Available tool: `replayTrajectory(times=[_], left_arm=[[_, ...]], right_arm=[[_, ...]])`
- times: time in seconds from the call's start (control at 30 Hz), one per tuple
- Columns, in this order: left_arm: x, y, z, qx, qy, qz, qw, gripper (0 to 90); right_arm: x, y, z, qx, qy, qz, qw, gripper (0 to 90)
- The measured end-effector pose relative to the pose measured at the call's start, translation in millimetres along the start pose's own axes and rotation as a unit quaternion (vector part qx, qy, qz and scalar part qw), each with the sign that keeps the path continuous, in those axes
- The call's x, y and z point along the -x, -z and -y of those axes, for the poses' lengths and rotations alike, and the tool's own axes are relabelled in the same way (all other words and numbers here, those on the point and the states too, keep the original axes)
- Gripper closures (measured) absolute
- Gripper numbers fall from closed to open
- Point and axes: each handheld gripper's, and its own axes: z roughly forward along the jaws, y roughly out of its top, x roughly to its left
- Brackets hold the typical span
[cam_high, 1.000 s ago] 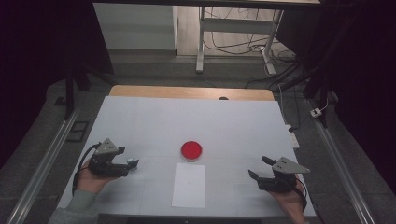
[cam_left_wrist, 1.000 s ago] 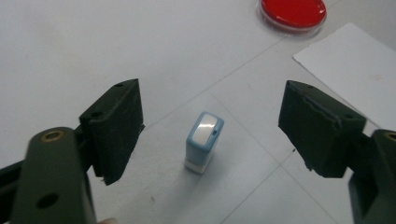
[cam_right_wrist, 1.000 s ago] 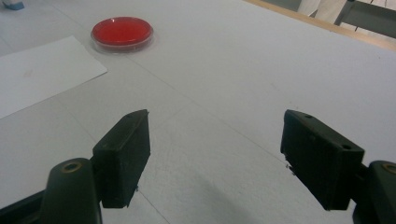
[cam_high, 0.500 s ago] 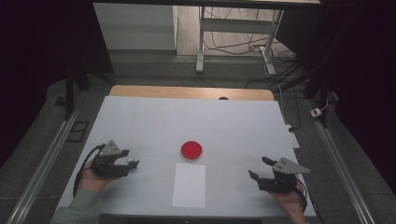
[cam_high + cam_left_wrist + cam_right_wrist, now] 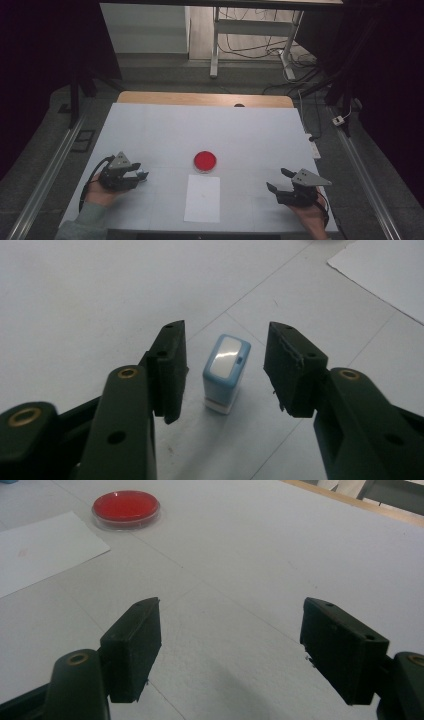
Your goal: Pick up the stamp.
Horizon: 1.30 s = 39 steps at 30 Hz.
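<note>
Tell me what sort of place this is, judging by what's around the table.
Probably a lab or workshop set up for recording demonstrations, not a home. The white-covered table stands between metal rails on a grey floor, loose cables trail under a bench behind, and the surroundings are dark.

room: dim | floor (image 5: 165, 65): grey | table leg (image 5: 215, 45): white | floor cables (image 5: 255, 47)

Left tongs (image 5: 141, 174) low over the table, jaws half closed and just closing; right tongs (image 5: 277, 181) wide open.
</note>
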Motion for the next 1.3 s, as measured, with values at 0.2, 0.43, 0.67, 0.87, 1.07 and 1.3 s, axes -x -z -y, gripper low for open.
replayTrajectory(times=[0.2, 0.43, 0.67, 0.87, 1.07, 1.3], left_arm=[[0.6, -0.6, 0.7, -0.001, -0.002, 0.0, 1.0, 57.7], [0.4, -1.3, 1.7, 0.0, -0.004, 0.003, 1.0, 69.0], [0.3, -0.8, 2.0, 0.0, -0.004, 0.007, 1.0, 75.2], [1.0, -0.6, 2.0, 0.0, -0.003, 0.006, 1.0, 75.5], [0.3, -0.4, 1.5, 0.001, 0.005, 0.007, 1.0, 75.6], [-0.2, 4.1, 1.0, 0.02, 0.021, 0.011, 0.9995, 75.6]], right_arm=[[0.3, 0.4, 0.1, 0.0, -0.001, 0.0, 1.0, 24.2], [0.6, 0.6, 0.1, 0.001, -0.002, 0.0, 1.0, 24.2], [0.3, 0.4, 0.0, 0.001, -0.001, -0.001, 1.0, 24.2], [0.3, 0.5, -0.1, 0.002, 0.0, 0.0, 1.0, 24.3], [0.7, 1.2, 0.0, 0.004, -0.002, 0.003, 1.0, 24.4], [-0.3, 1.0, -0.3, 0.008, 0.0, 0.003, 1.0, 24.5]])
